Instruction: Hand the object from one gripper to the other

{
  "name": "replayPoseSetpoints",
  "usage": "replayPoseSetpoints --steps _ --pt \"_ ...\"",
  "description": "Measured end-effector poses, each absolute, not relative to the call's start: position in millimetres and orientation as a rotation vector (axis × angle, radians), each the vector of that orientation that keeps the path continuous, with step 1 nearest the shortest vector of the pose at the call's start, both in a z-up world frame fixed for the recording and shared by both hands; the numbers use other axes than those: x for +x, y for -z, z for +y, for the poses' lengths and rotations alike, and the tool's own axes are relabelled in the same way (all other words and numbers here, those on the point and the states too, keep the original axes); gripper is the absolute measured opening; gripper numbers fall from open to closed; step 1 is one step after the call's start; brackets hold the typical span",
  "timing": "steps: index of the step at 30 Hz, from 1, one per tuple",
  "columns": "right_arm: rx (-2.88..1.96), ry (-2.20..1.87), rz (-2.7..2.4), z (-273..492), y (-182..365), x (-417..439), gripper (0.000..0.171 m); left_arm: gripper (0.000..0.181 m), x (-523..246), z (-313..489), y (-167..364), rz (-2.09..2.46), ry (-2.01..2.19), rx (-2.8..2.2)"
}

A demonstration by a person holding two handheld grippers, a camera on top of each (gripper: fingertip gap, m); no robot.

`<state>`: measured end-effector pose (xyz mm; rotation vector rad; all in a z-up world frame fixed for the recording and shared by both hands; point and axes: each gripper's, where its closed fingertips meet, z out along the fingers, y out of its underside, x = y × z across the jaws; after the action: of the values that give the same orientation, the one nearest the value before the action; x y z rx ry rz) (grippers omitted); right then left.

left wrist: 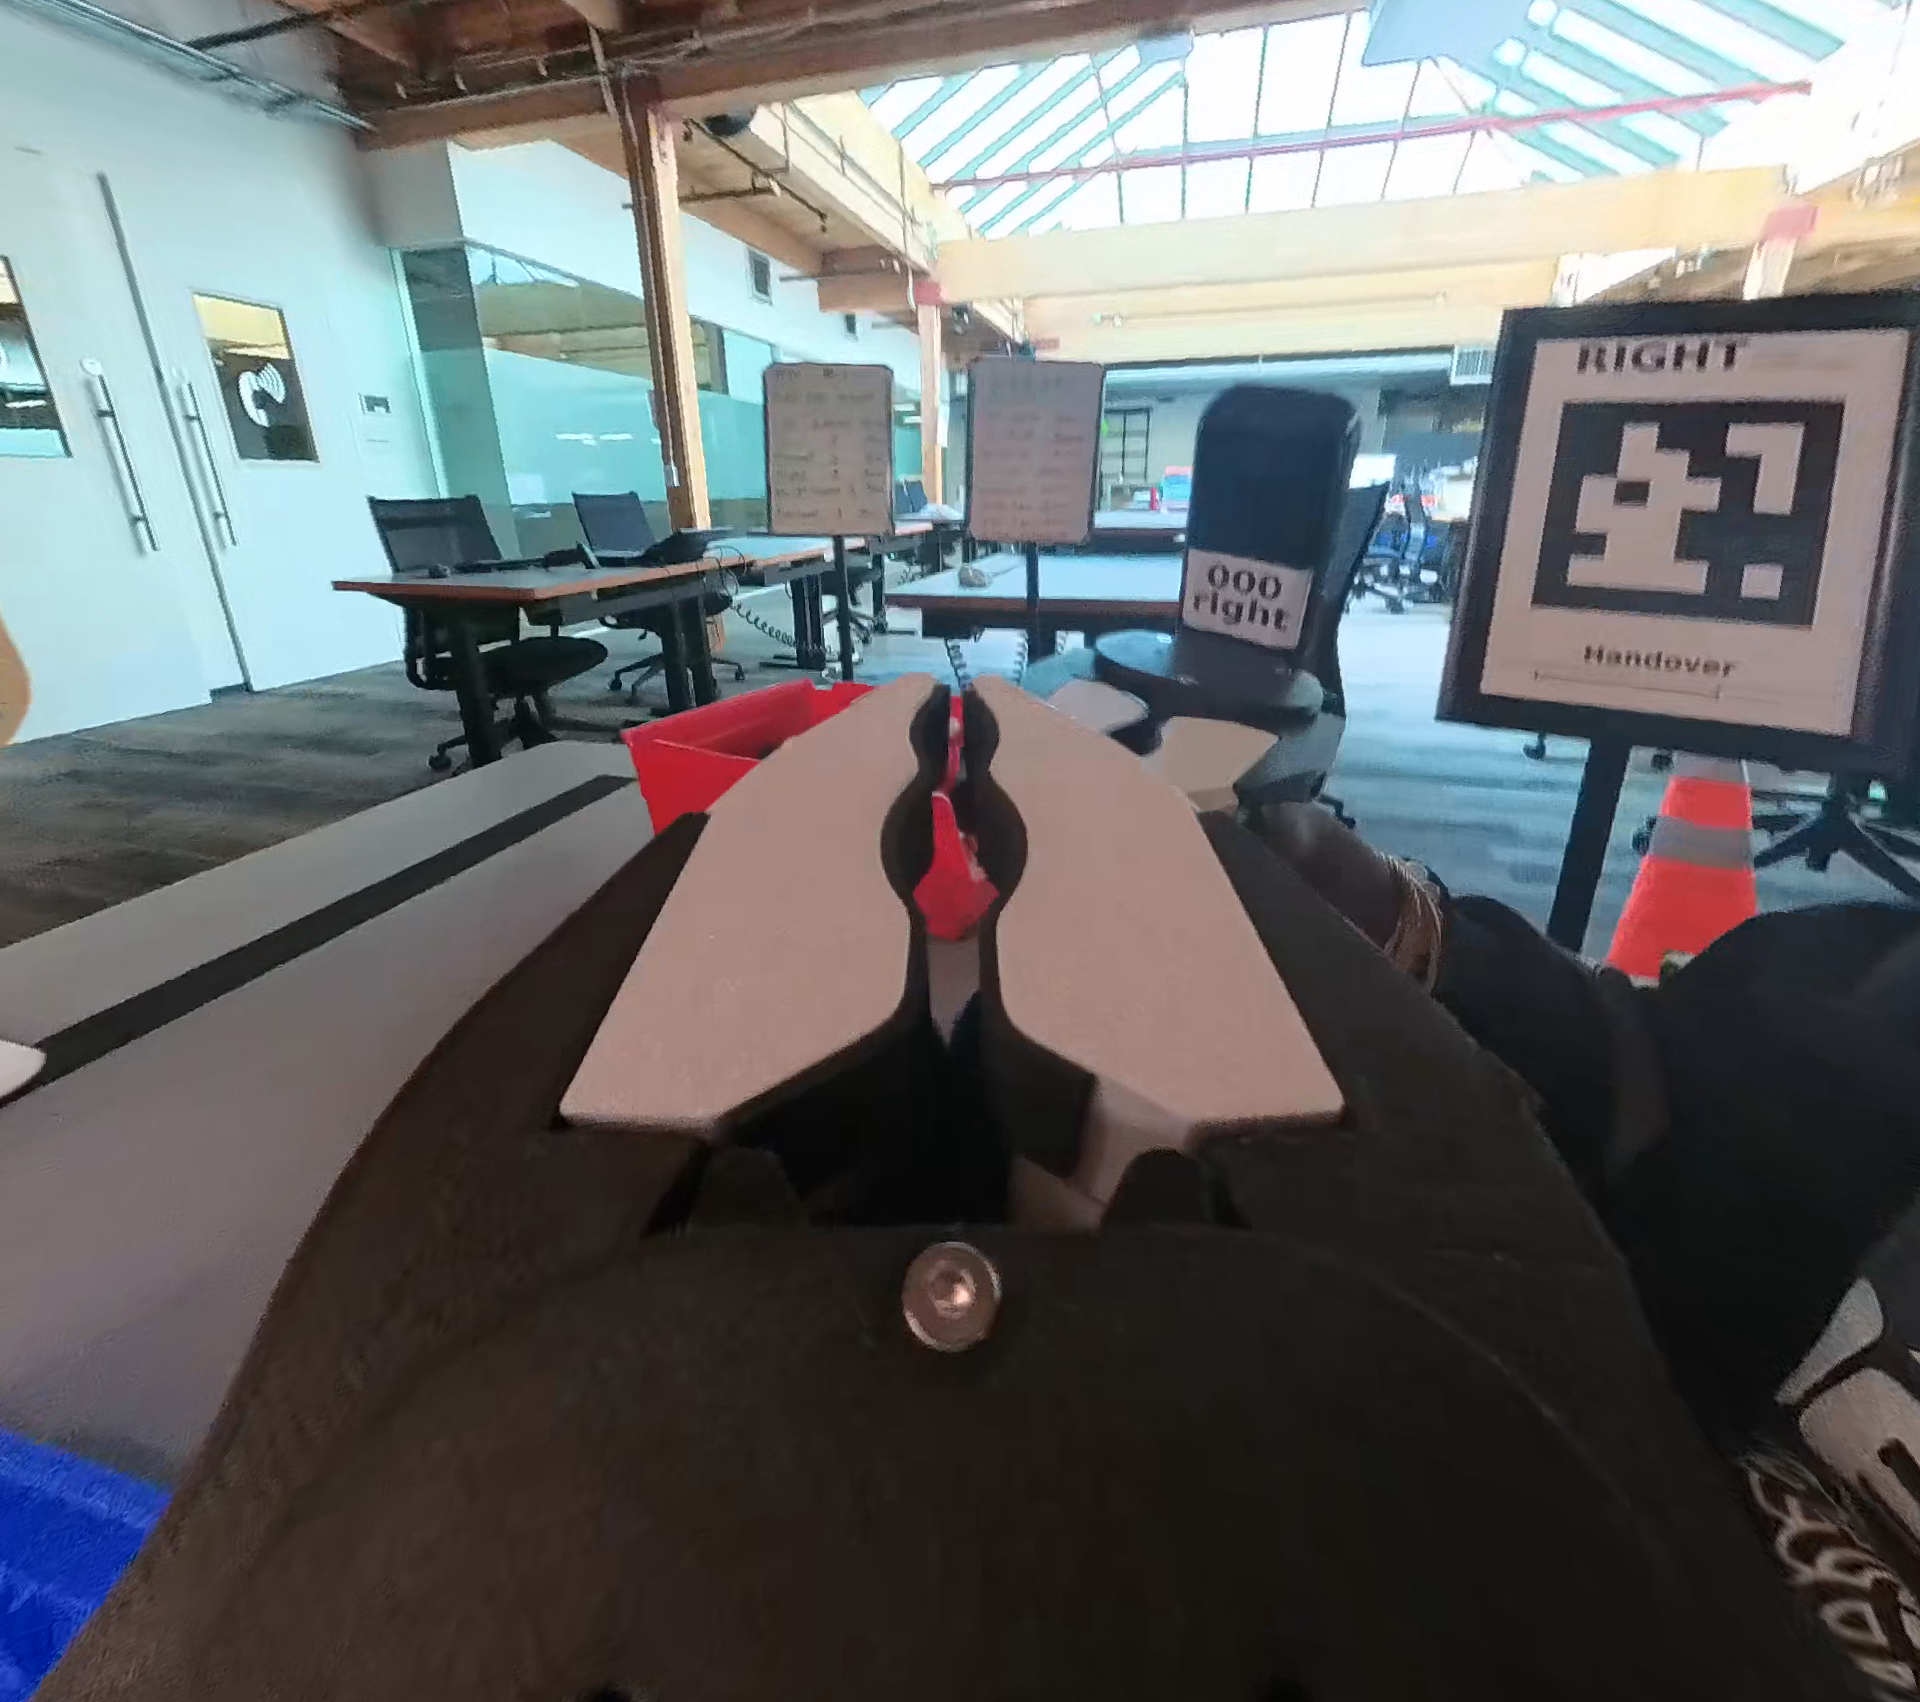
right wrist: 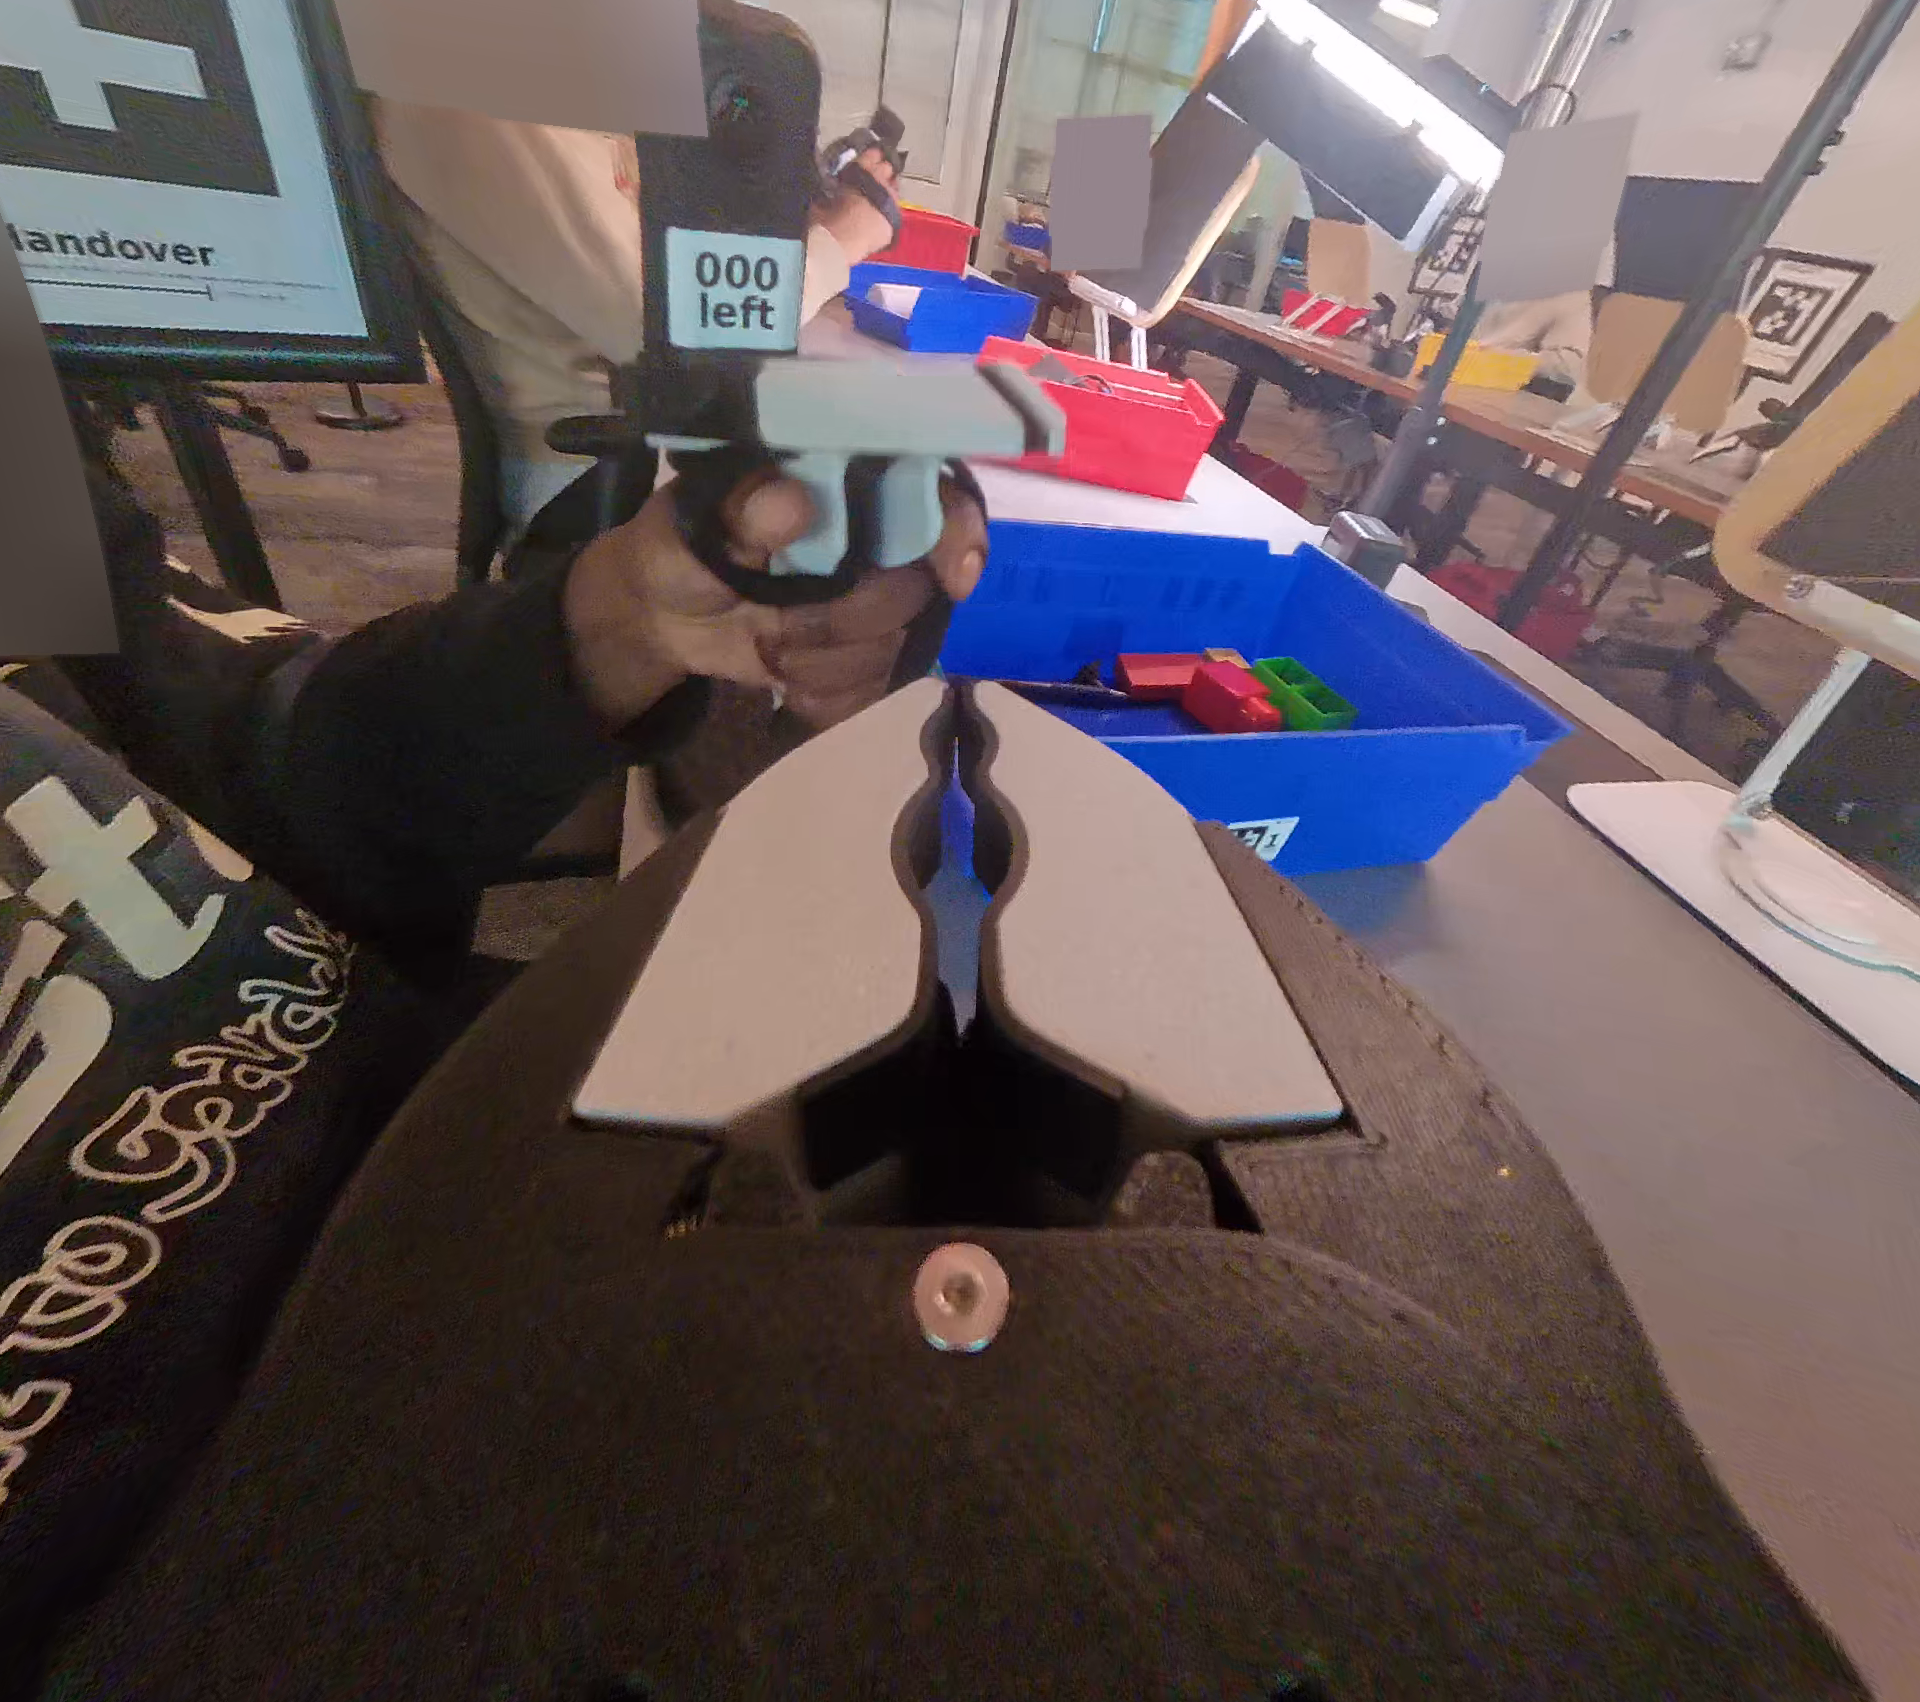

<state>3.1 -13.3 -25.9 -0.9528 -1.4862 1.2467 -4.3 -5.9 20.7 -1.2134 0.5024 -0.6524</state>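
In the left wrist view, the smooth grey bench [left wrist: 260,1081] carries a black stripe, and farther right stands a glossy, open-topped red plastic bin [left wrist: 727,738]. In front of it, the left gripper [left wrist: 953,696] has flat, matte grey fingers [left wrist: 779,925] with scalloped inner edges, set in a coarse black body. They are drawn together until the tips almost meet. Red shows through the oval hollow between them, apparently the bin's corner behind rather than a gripped piece. To the right, the right gripper [left wrist: 1153,722] hangs close by, and its grip cannot be told from here. In the right wrist view, a person's hand [right wrist: 748,613] in a dark sleeve squeezes the left gripper's [right wrist: 1029,405] grey trigger. The right gripper [right wrist: 954,702] is likewise clenched on nothing, with only blue showing through its slit. Right of it, on the bench [right wrist: 1662,1081], lies a blue plastic bin [right wrist: 1351,800] holding small hard blocks [right wrist: 1226,691]. There is a flat red slab with its long axis across the picture, a chunkier red piece, and a green two-celled tray slanting down to the right. Which of these is the object to hand over cannot be told.
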Motion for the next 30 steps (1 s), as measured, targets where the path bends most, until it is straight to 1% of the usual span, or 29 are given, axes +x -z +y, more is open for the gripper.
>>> replayPoseSetpoints --steps 3,5,6,7,9,14,17,20,24,26,30 --pt "-0.955 -1.26 -1.592 -19.9 35.2 8.4 0.0 0.003 -21.6 -8.0 -26.6 0.477 0.603 -1.205" --pt "-0.862 -1.301 -1.834 -48.6 52.7 23.6 0.004 0.003 -27.7 -11.4 -30.1 0.478 0.576 -1.203" --pt "-0.793 -1.301 -2.002 -66.7 67.2 36.7 0.009 0.003 -28.9 -14.0 -32.1 0.482 0.572 -1.197" --pt "-0.72 -1.258 -2.169 -82.3 84.1 49.9 0.016 0.004 -29.7 -16.8 -34.5 0.485 0.569 -1.189" --pt "-0.605 -1.118 -2.446 -106.0 118.1 71.0 0.021 0.005 -29.9 -21.9 -39.6 0.489 0.556 -1.171" --pt "-0.622 -0.708 -2.871 -130.2 187.5 74.8 0.022 0.006 -19.0 -33.5 -44.7 0.55 0.506 -1.148" --pt "-0.645 -0.521 -2.966 -127.7 219.8 66.6 0.02 0.007 -7.8 -41.3 -45.3 0.607 0.517 -1.136" --pt "-0.661 -0.351 -2.956 -114.3 236.6 57.6 0.019 0.008 -0.8 -45.6 -44.3 0.65 0.502 -1.134" --pt "-0.623 -0.318 -2.986 -116.7 249.5 57.4 0.018 0.009 5.8 -50.0 -43.7 0.684 0.516 -1.13" --pt "-0.634 -0.236 -3.009 -112.7 259.0 58.0 0.018 0.009 8.2 -51.8 -43.6 0.694 0.53 -1.129" --pt "-0.576 -0.228 -3.051 -116.5 263.8 58.9 0.012 0.01 9.3 -53.8 -44.0 0.705 0.523 -1.125"
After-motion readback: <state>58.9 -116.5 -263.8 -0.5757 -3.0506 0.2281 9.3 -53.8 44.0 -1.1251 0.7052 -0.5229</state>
